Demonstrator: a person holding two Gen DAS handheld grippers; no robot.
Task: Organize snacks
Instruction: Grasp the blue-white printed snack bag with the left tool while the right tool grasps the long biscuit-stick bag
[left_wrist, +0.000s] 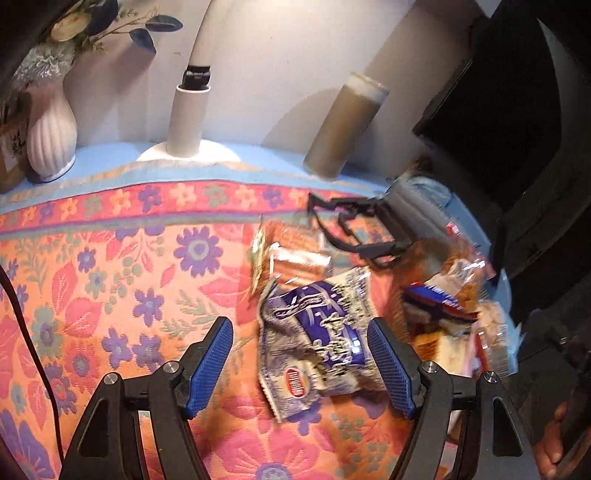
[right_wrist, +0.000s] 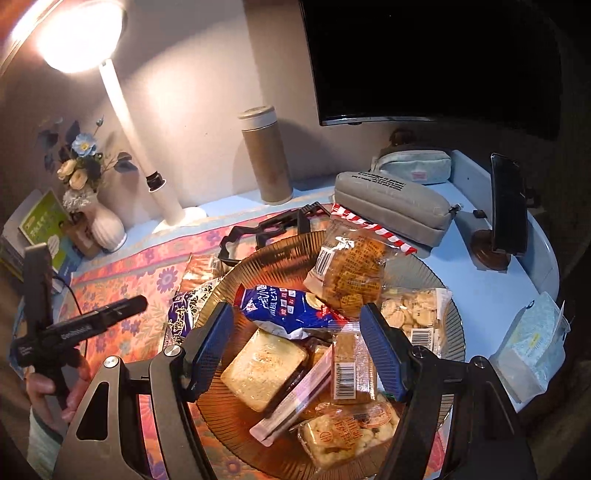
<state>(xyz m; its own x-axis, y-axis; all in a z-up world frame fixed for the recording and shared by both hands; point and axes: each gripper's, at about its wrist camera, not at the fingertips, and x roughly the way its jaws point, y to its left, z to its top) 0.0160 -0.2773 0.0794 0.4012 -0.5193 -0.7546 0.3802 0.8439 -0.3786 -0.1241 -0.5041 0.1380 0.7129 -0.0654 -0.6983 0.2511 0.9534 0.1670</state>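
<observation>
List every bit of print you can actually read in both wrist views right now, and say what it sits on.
Nothing reads cleanly.
Blue-and-white snack packet: East Asian script and a red oval logo, blurred.
Blue biscuit bag in the amber plate: East Asian script, too small.
Wrapped bar: barcode, digits unreadable.
Grey pouch: black line of print, too small.
Green book: title too small.

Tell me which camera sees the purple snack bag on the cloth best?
The left wrist view. There the purple snack bag lies whole on the flowered cloth, just ahead between the open left tongs. In the right wrist view only a strip of it peeks out beside the amber plate.
</observation>
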